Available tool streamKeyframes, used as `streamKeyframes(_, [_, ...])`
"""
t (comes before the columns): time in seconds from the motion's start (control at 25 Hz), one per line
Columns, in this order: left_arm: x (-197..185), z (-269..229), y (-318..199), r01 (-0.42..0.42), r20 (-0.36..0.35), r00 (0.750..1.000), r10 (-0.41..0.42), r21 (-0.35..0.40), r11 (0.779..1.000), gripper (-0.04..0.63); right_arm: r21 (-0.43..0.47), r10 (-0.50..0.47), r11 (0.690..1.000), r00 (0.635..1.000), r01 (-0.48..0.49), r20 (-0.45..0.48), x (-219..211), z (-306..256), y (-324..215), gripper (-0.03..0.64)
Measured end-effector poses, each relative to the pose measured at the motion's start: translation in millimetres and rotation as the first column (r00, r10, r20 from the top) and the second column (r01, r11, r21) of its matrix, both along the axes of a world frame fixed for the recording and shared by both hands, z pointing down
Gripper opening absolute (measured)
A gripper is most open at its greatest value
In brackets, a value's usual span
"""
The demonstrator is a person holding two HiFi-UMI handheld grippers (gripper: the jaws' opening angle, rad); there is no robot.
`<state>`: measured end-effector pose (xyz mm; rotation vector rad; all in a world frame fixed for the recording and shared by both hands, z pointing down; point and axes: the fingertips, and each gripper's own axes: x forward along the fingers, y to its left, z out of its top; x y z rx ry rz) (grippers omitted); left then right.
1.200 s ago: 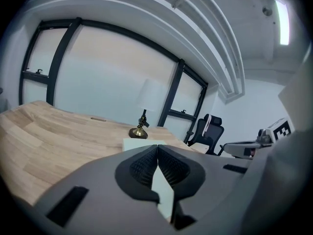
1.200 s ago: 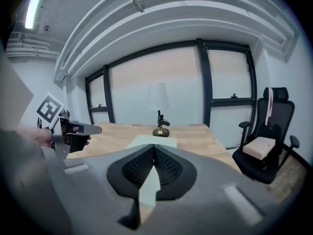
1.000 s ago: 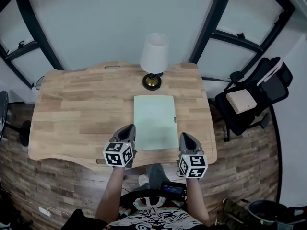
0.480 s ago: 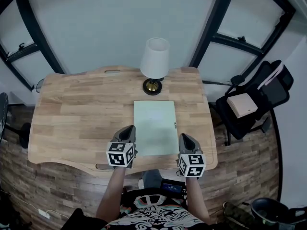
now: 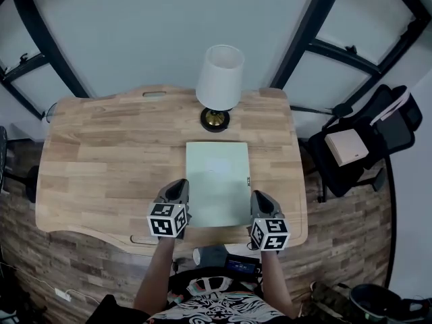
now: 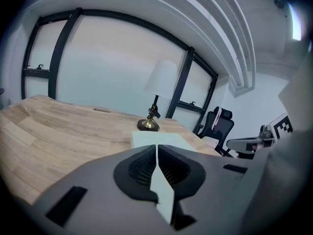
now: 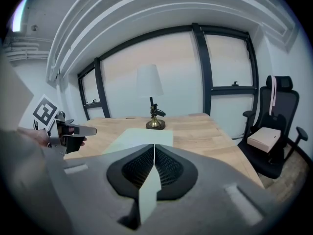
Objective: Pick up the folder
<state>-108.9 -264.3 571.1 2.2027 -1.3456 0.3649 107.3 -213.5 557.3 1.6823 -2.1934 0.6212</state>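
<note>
The approach was judged in hand: the folder point(image 5: 217, 183) was flanked at lower centre by the left gripper point(image 5: 179, 185) and right gripper point(image 5: 260, 198), fingers point(image 6: 139, 168) together and empty, so opening them was called for next.

No word, number or brand can be read in any view. The marker cube point(image 5: 167, 219) on the left gripper point(image 5: 179, 186), low in the centre of the head view, and the 1 on the right gripper point(image 5: 260, 197) beside it bear only black-and-white square patterns, no letters. The folder point(image 5: 217, 181) has a faint paler patch, perhaps a label, too blurred to read.
</note>
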Motion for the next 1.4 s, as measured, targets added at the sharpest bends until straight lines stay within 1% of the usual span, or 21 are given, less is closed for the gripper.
streamKeyframes(0.2, [-2.1,19.1,-10.2,0.007,0.003,1.0,-0.007,-0.044,0.999,0.008,-0.043,-0.011,0.999,1.0,0.012,0.018,0.1,18.4,-16.8,0.005])
streamKeyframes(0.36, [-3.7,29.1,-15.8,0.01,0.018,1.0,-0.009,-0.045,0.999,0.009,-0.09,-0.026,0.995,0.998,0.031,0.053,0.9,37.2,-25.8,0.017])
streamKeyframes(0.48, [-4.4,38.1,-18.1,0.007,0.0,1.0,-0.007,-0.061,0.998,0.016,-0.121,-0.028,0.992,0.997,0.036,0.067,2.5,50.4,-29.5,0.026])
streamKeyframes(0.52, [-4.0,42.4,-18.5,0.003,-0.008,1.0,-0.004,-0.074,0.997,0.042,-0.13,-0.026,0.991,0.998,0.034,0.065,3.7,54.1,-30.4,0.029])
streamKeyframes(0.56, [-3.2,47.3,-18.5,-0.002,-0.015,1.0,0.001,-0.09,0.996,0.091,-0.138,-0.022,0.99,0.998,0.031,0.064,5.4,57.4,-31.3,0.031])
streamKeyframes(0.64, [-1.4,56.5,-18.2,-0.011,-0.026,1.0,0.008,-0.122,0.992,0.114,-0.154,-0.004,0.988,0.998,0.014,0.069,9.6,63.9,-34.5,0.042])
streamKeyframes(0.72, [-0.2,63.4,-18.0,-0.016,-0.038,0.999,0.011,-0.146,0.989,0.129,-0.171,0.014,0.985,0.996,0.001,0.089,10.6,69.6,-40.0,0.069])
streamKeyframes(0.84, [3.9,71.4,-17.4,-0.02,-0.08,0.997,0.006,-0.183,0.983,0.165,-0.191,0.007,0.981,0.992,0.017,0.123,6.9,75.7,-48.7,0.119])
streamKeyframes(0.92, [6.2,75.6,-17.3,-0.02,-0.111,0.994,-0.003,-0.207,0.978,0.188,-0.203,0.018,0.979,0.986,0.016,0.165,5.6,79.4,-53.9,0.185])
streamKeyframes(0.96, [7.0,77.3,-17.8,-0.021,-0.124,0.992,-0.007,-0.217,0.976,0.199,-0.209,0.027,0.978,0.98,0.015,0.195,4.8,81.3,-56.5,0.236])
streamKeyframes(1.04, [9.4,79.8,-19.4,-0.025,-0.155,0.988,-0.013,-0.236,0.972,0.234,-0.227,0.033,0.974,0.969,0.024,0.246,2.1,86.2,-60.1,0.273])
streamKeyframes(1.2, [17.8,84.2,-20.9,-0.027,-0.239,0.97,-0.042,-0.28,0.96,0.282,-0.268,0.009,0.96,0.953,0.076,0.303,-5.1,97.3,-61.2,0.316])
streamKeyframes(1.24, [18.8,85.6,-21.3,-0.025,-0.248,0.968,-0.049,-0.287,0.958,0.285,-0.275,0.006,0.957,0.946,0.088,0.325,-8.2,99.3,-61.4,0.325])
streamKeyframes(1.32, [18.9,88.5,-22.5,-0.017,-0.241,0.969,-0.055,-0.284,0.959,0.288,-0.284,0.006,0.953,0.932,0.104,0.362,-14.4,103.2,-62.6,0.33])
streamKeyframes(1.4, [18.5,91.2,-23.1,-0.009,-0.234,0.97,-0.059,-0.279,0.96,0.289,-0.289,0.008,0.951,0.93,0.107,0.368,-17.5,106.7,-63.7,0.33])
